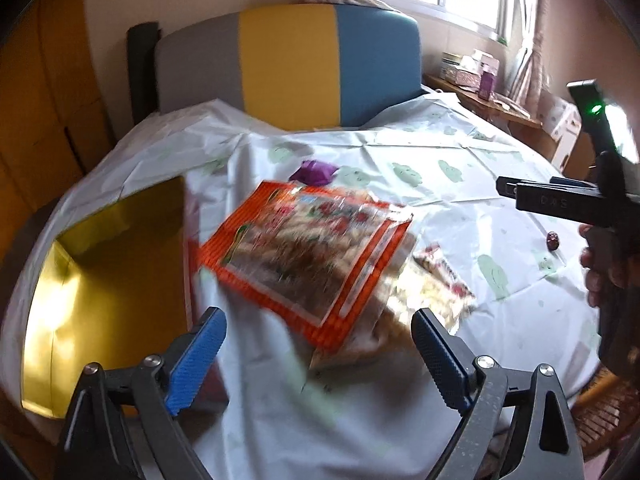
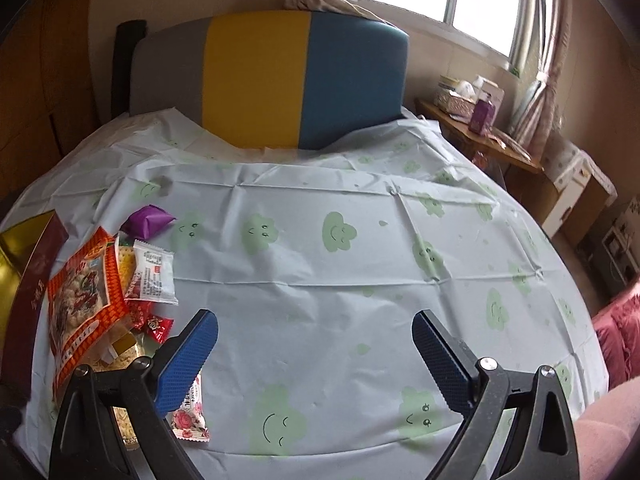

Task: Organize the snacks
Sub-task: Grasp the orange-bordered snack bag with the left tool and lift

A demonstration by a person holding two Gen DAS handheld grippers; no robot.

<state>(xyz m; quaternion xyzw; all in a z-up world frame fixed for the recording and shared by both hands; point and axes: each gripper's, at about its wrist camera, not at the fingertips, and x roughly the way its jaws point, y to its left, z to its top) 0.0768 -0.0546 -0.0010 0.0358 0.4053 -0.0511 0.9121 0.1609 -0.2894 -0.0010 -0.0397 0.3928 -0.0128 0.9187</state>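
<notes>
Now the left tongs (image 1: 316,354) hang spread and empty over the orange snack packet (image 1: 308,252); better to come down at its near edge, pinch one corner and carry it to the gold-lined box (image 1: 108,264) at nine o'clock. Right tongs (image 2: 314,354) are spread too, empty over the worktop (image 2: 360,280). Glossy, crinkly, blurred print
</notes>
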